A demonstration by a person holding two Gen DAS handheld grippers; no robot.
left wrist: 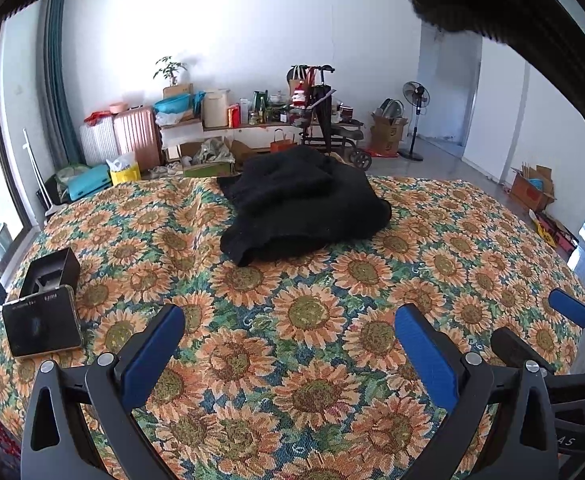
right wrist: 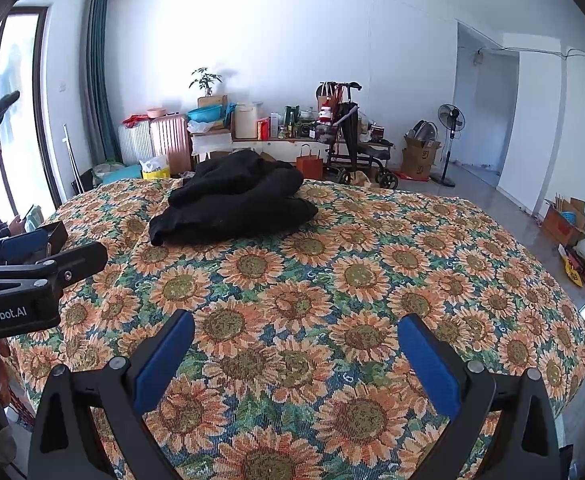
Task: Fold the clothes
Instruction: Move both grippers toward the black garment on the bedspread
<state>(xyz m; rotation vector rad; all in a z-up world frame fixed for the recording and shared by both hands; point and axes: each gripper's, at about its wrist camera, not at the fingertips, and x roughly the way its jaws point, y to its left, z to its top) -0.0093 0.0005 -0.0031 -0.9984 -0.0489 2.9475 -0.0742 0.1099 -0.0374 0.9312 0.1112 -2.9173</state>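
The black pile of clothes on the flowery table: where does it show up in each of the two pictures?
Left wrist view: black clothes pile just right of centre, upper middle.
Right wrist view: pile left of centre, upper middle.
Shared landmark: pink suitcase against the back wall.

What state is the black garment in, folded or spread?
Loosely folded. The black garment lies in a bunched, layered heap on the sunflower cover, not flat. Both grippers are open and away from it.

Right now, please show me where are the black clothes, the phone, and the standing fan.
black clothes (left wrist: pixel 304 204), left wrist view, middle of the pile on the bed.
phone (left wrist: pixel 42 326), left wrist view, centre of its dark screen.
standing fan (right wrist: pixel 451 117), right wrist view, its round head.
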